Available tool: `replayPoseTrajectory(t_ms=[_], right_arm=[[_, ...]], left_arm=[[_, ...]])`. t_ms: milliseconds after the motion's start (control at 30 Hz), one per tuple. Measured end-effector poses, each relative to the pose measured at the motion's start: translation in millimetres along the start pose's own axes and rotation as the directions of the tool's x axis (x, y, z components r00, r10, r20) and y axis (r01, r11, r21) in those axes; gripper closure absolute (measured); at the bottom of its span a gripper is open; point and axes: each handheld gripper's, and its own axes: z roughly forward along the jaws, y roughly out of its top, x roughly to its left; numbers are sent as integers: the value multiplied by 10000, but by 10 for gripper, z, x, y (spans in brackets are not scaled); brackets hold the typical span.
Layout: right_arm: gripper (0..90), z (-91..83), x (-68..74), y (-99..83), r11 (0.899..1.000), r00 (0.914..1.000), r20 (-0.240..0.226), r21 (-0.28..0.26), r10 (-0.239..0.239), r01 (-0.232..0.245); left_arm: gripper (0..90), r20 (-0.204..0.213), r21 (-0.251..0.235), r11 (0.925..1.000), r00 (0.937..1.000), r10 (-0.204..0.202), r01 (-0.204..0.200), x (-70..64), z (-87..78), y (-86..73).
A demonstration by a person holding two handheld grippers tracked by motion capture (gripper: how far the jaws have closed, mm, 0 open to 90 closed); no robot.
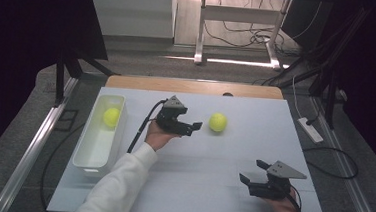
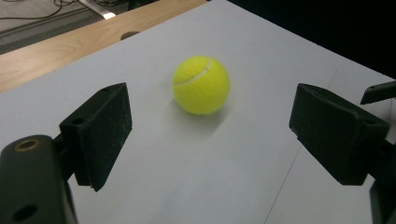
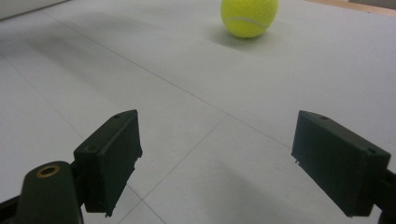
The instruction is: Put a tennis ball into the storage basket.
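High view: left hand-held gripper (image 1: 195,126), centre of frame, jaws spread wide and empty, aimed at a tennis ball (image 1: 218,122) resting on the white table (image 1: 205,187) just to its right. Right hand-held gripper (image 1: 252,172), lower right, likewise wide open and empty. A second ball (image 1: 111,116) lies in the white tub (image 1: 83,160) at left.

Tennis ball (image 2: 201,85): fuzzy yellow felt, matt — a smooth pale seam is seen curving across it.
Table board (image 1: 232,154): smooth matt white sheet.
Table edge (image 1: 192,87): bare wood.
Bin (image 1: 86,160): smooth white plastic, slightly glossy.
Left gripper (image 2: 210,123) jaws: matt black, finely grained.
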Motion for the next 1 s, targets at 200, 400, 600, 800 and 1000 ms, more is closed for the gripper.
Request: replayPoseTrajectory(t_ms=[200, 400, 600, 800, 1000], right_arm=[[153, 9, -6, 1, 10000, 10000, -29, 5, -14, 14], [153, 12, -4, 3, 10000, 10000, -51, 1, -26, 26], [153, 20, -1, 1, 10000, 9999, -100, 15, -31, 31], [153, 19, 2, 0, 10000, 10000, -66, 39, -59, 59], [153, 25, 6, 1, 10000, 9999, -76, 5, -98, 98]], left_arm=[[135, 16, 164, 9999, 10000, 17, -17, 4, 103, -6], [135, 69, 261, 9995, 9998, 202, -204, -3, 222, 49], [136, -8, 349, 9992, 9998, 192, -191, 35, 302, 73], [136, -143, 556, 9981, 9996, 262, -253, 55, 354, 91], [135, -127, 727, 9969, 9994, 323, -313, 59, 478, 95]])
